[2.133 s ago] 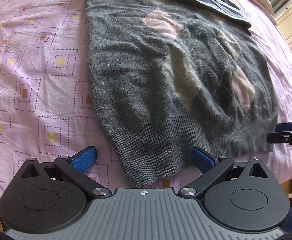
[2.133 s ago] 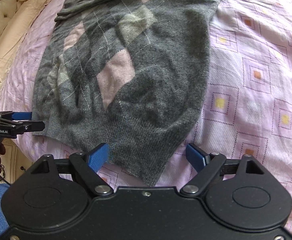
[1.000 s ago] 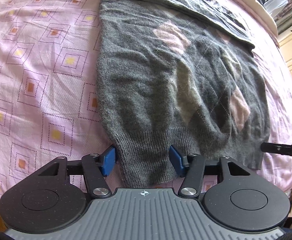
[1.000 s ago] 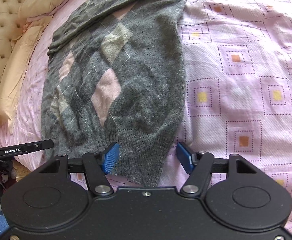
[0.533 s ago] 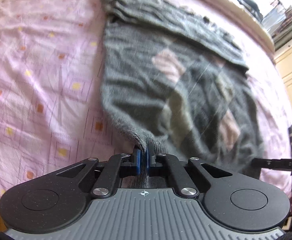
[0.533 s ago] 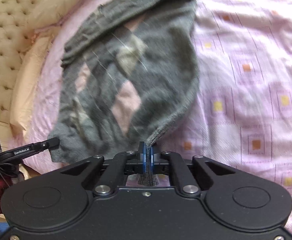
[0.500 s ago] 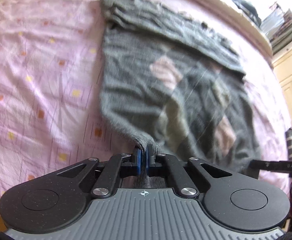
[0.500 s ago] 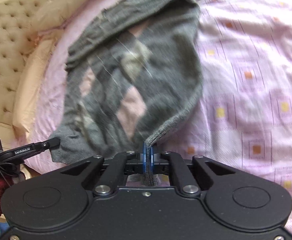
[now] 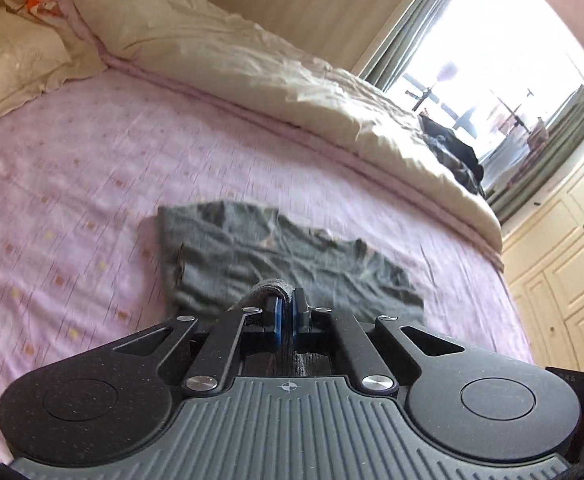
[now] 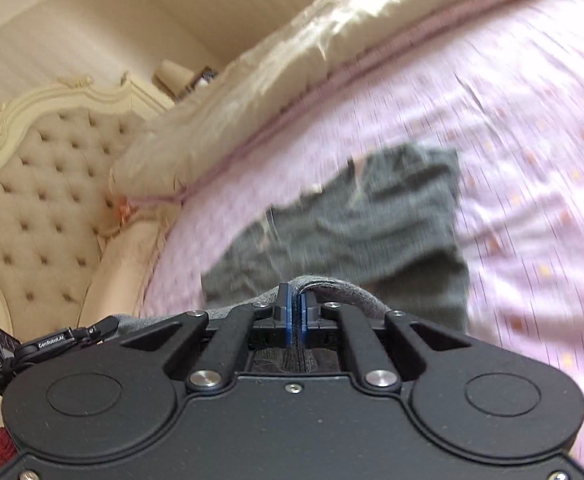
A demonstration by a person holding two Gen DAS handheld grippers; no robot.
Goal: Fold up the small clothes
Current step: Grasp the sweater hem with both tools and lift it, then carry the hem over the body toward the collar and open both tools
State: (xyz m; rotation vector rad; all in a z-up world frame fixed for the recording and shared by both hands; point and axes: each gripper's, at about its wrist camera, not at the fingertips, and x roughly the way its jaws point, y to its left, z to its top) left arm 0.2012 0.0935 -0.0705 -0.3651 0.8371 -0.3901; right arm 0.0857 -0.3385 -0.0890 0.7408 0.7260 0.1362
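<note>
A grey sweater (image 9: 292,256) lies on the pink patterned bedsheet (image 9: 72,184), its top part flat ahead of me. My left gripper (image 9: 286,310) is shut on the sweater's ribbed hem, which bulges between the blue pads. My right gripper (image 10: 295,310) is shut on the other hem corner, with the sweater (image 10: 371,224) stretching ahead of it. Both hold the hem raised above the sheet. The sweater's lower body is hidden under the grippers.
A cream duvet (image 9: 252,60) is bunched along the far side of the bed. A tufted cream headboard (image 10: 32,200) stands at the left in the right wrist view. Cream cupboards (image 9: 563,260) and a bright window (image 9: 491,60) lie to the right. The left gripper's tip (image 10: 52,346) shows at lower left.
Both grippers, shut on the hem, have lifted and carried it forward over the sweater. The views have tilted up from the sheet toward the duvet, headboard and window.
</note>
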